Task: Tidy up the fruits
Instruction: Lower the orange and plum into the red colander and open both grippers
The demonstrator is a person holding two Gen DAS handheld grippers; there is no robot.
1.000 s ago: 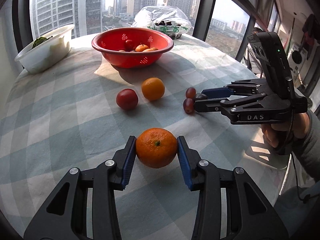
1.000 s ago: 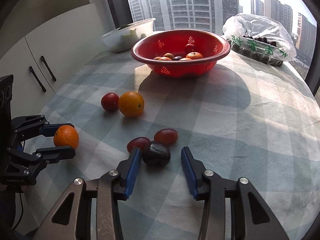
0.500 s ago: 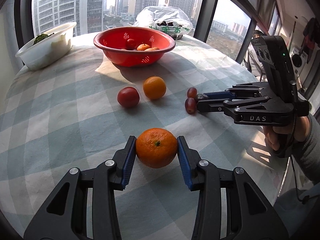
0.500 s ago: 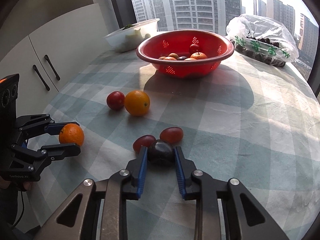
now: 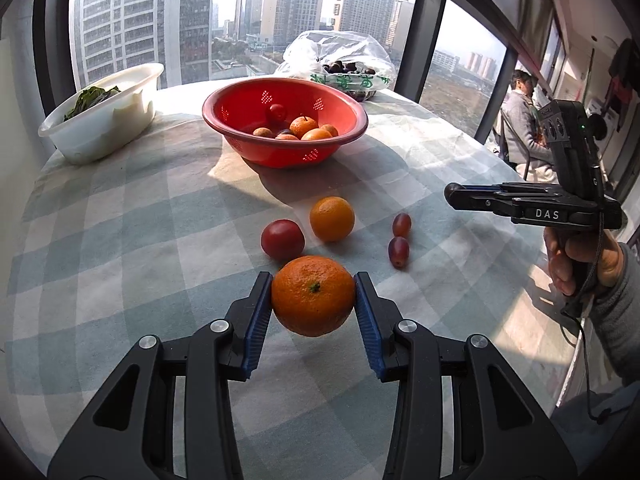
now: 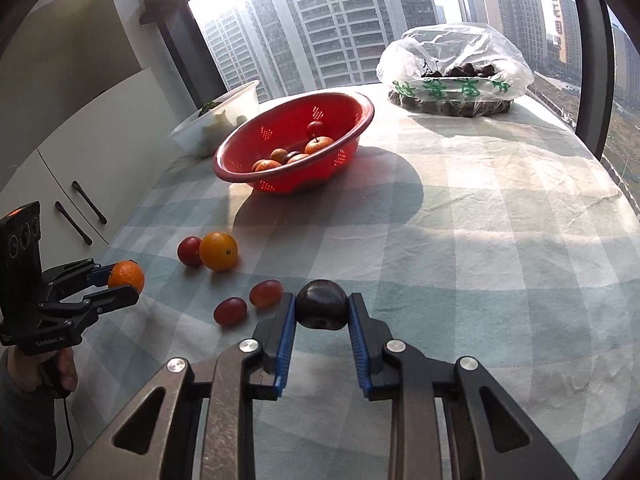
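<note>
Left wrist view: the left claw (image 5: 313, 300) pinches a mandarin (image 5: 313, 295) between its blue pads, above the checked cloth of the bench (image 5: 120, 240). Across from it, the right claw (image 6: 321, 312), marked "DAS" on its side, grips a dark plum (image 6: 321, 309). An orange (image 5: 332, 218), a red plum (image 5: 282, 239) and two red grapes (image 5: 399, 251) lie on the cloth, near the red colander (image 5: 284, 128) holding more fruit. "GenRobot.AI" reads on the left claw's body.
</note>
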